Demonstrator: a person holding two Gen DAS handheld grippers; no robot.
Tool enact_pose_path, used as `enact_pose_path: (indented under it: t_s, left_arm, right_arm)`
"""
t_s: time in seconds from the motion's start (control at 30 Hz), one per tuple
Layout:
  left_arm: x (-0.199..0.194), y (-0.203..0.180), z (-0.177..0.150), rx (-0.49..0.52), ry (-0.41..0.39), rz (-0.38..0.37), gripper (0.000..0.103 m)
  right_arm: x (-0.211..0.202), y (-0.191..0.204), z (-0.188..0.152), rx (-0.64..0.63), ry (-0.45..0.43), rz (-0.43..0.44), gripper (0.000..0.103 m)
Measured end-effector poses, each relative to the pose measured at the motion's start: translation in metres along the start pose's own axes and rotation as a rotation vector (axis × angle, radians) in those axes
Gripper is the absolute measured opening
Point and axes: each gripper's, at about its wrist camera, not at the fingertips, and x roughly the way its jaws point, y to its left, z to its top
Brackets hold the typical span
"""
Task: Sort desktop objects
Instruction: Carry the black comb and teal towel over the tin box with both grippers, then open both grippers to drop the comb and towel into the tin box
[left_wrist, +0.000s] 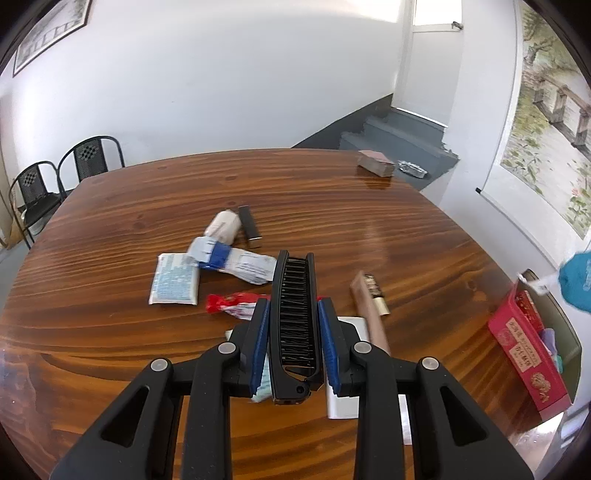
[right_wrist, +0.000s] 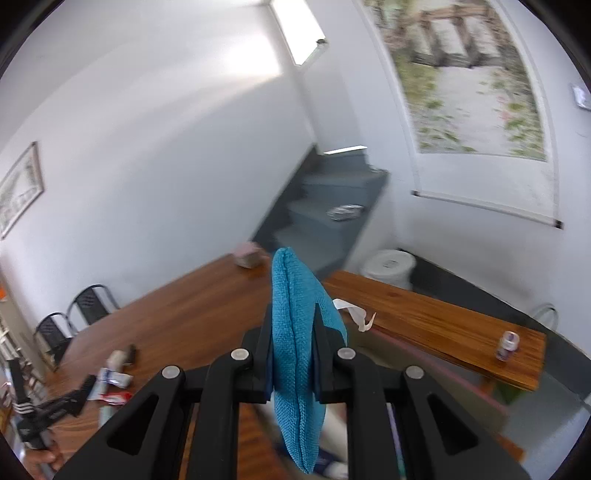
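Left gripper (left_wrist: 293, 328) clamps a black comb (left_wrist: 293, 314) lengthwise, pointing ahead; right gripper (right_wrist: 293, 332) pinches a teal pouch (right_wrist: 295, 350)

Black folding comb (left_wrist: 293, 314) is sitting upright between blue pads, teeth facing up. Teal knitted pouch (right_wrist: 295, 354) is hanging edge-on, pinched mid-body. White packets (left_wrist: 173, 284), red wrapper (left_wrist: 229, 302), dark tube (left_wrist: 250, 226) are lying clustered on tabletop (left_wrist: 110, 332).
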Motion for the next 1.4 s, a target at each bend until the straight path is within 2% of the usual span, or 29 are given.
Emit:
enact_pose_path:
  t_s: [0.13,0.53,0.83,1.17,1.27,1.4]
  left_arm:
    - [0.001,-0.023,0.0,0.019,0.007,-0.036,0.029]
    - [-0.002,-0.105,-0.003,0.136,0.018,-0.134,0.029]
    - [0.01,-0.17,-0.008,0.227,0.062,-0.223,0.029]
    - [0.012,-0.251,-0.016,0.347,0.091,-0.349,0.029]
    - [0.013,-0.272,-0.017,0.376,0.09,-0.379,0.029]
    - [0.019,-0.293,-0.018,0.404,0.099,-0.408,0.029]
  right_arm:
    - [0.004,-0.032,-0.014,0.029,0.04,-0.05,0.017]
    - [0.005,-0.088,-0.035,0.045,0.076,-0.086,0.016]
    - [0.001,-0.093,-0.043,-0.093,0.08,-0.224,0.016]
    - [-0.011,-0.099,-0.049,-0.045,0.071,-0.156,0.017]
    - [-0.015,-0.097,-0.051,-0.042,0.067,-0.131,0.023]
    - [-0.016,-0.094,-0.053,-0.043,0.063,-0.116,0.044]
